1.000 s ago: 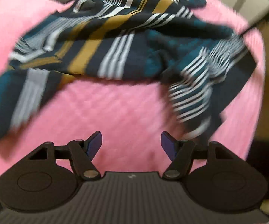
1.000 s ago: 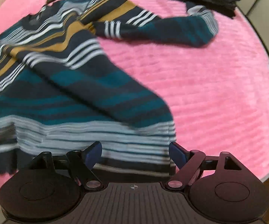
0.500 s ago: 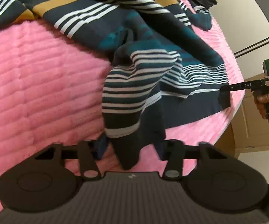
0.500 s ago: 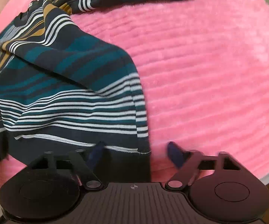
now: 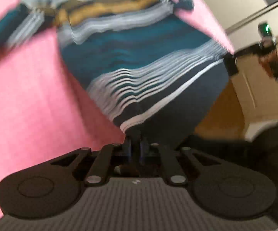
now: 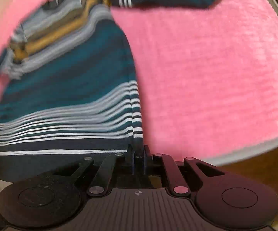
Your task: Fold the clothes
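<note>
So that the hem can be stretched for folding, the sweater is pinched at the bottom centre of each frame by the closed left gripper and right gripper, whose jaws have just been closing on it, over the pink blanket.

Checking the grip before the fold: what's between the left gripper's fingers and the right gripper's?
The striped sweater's dark hem stretches between them, left gripper to right gripper, shown in the left wrist view.

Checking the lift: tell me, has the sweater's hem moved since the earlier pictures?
Yes. The sweater's hem has come off the pink blanket, toward its near edge, pinched in both grippers.
</note>
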Demonstrator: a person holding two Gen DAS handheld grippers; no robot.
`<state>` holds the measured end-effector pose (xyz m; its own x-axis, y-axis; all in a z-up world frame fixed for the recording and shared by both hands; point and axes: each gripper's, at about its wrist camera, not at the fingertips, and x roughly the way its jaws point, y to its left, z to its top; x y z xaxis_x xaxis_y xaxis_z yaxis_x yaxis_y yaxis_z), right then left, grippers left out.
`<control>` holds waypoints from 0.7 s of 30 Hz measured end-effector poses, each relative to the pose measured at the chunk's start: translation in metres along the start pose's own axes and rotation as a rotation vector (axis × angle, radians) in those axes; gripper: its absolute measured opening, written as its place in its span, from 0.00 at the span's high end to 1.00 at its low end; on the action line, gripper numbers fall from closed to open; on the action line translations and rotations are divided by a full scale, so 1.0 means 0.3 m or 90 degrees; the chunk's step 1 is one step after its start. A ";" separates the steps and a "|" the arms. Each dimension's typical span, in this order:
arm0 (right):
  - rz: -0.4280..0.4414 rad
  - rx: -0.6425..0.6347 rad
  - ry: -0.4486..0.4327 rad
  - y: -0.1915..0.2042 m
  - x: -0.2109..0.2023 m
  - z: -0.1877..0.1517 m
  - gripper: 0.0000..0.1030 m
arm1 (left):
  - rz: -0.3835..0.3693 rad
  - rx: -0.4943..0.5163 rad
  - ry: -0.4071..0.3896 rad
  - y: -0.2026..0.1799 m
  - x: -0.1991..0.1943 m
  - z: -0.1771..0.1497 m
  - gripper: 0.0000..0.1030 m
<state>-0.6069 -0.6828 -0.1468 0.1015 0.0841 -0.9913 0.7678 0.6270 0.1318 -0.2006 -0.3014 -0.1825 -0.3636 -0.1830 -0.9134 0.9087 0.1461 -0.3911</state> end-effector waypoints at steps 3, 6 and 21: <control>-0.062 -0.005 0.018 0.046 0.092 -0.023 0.93 | 0.043 -0.051 0.058 0.029 0.127 -0.079 0.94; -0.101 -0.018 0.038 0.046 0.122 -0.010 0.55 | 0.088 -0.059 0.055 0.075 0.146 -0.103 0.88; 0.032 -0.168 -0.207 0.145 -0.003 0.613 0.22 | 0.294 -0.018 -0.177 0.444 -0.046 0.531 0.47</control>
<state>-0.4573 -0.7980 -0.1404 0.3616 -0.1027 -0.9267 0.5722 0.8092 0.1336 -0.0419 -0.4343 -0.2041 0.1437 -0.3432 -0.9282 0.9540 0.2974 0.0377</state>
